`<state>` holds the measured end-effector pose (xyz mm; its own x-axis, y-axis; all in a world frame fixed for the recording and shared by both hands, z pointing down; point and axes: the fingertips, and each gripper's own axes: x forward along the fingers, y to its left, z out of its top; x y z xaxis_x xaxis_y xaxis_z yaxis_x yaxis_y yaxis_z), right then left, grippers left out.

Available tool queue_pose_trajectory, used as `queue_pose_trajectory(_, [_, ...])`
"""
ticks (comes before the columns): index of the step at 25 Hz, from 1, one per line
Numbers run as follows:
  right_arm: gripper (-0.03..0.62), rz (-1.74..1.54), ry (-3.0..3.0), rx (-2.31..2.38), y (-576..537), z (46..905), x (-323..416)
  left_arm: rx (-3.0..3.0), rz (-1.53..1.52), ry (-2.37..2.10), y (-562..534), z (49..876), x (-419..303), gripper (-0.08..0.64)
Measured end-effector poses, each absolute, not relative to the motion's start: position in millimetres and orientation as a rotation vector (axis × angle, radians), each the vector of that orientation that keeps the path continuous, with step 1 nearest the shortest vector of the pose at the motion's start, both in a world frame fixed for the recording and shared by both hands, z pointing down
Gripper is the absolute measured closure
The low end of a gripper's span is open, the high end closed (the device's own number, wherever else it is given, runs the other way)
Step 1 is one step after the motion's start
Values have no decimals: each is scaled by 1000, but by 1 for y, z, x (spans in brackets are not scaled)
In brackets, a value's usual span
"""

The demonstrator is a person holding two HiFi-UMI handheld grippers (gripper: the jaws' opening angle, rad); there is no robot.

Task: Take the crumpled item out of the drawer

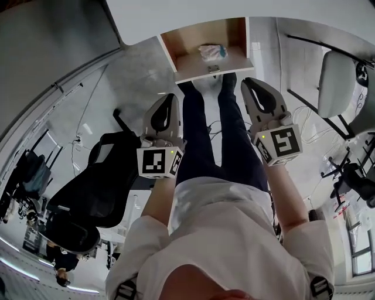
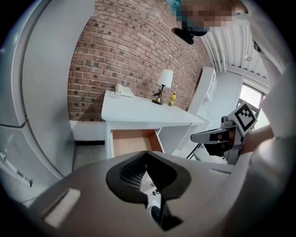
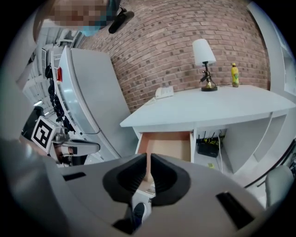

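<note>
The wooden drawer stands pulled out of the white desk, beyond the person's feet. A crumpled white and blue item lies inside it. My left gripper and right gripper hang side by side above the legs, short of the drawer front, both shut and empty. In the left gripper view the left gripper points at the drawer. In the right gripper view the right gripper points at the drawer. The jaws hide the crumpled item in both gripper views.
A lamp, a yellow bottle and a phone sit on the desk top against a brick wall. A black office chair stands at the left, a white chair at the right. A router sits under the desk.
</note>
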<state>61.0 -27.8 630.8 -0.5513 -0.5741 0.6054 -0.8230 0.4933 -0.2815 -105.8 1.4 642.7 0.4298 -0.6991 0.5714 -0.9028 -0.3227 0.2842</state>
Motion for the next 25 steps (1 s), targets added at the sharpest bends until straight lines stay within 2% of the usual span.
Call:
queue_pose_trajectory(8, [591, 833, -2264, 1123, -12, 669, 55, 2033, 492, -1312, 24, 687, -105, 551])
queue_pose_trajectory(19, [591, 881, -2252, 1096, -7, 689, 47, 2028, 507, -1314, 24, 694, -108, 551])
queue_pose_trajectory(20, [560, 899, -2246, 1095, -8, 692, 46, 2026, 509, -1317, 23, 693, -108, 551])
queue_pose_trajectory(21, [376, 925, -2232, 1097, -9, 697, 46, 2023, 512, -1318, 23, 693, -108, 551])
queue_pose_trajectory(22, [304, 953, -2213, 1098, -9, 701, 47, 2022, 516, -1315, 23, 694, -108, 551])
queue_pose_trajectory(25, [304, 976, -2164, 1106, -11, 713, 49, 2028, 523, -1297, 25, 697, -106, 551])
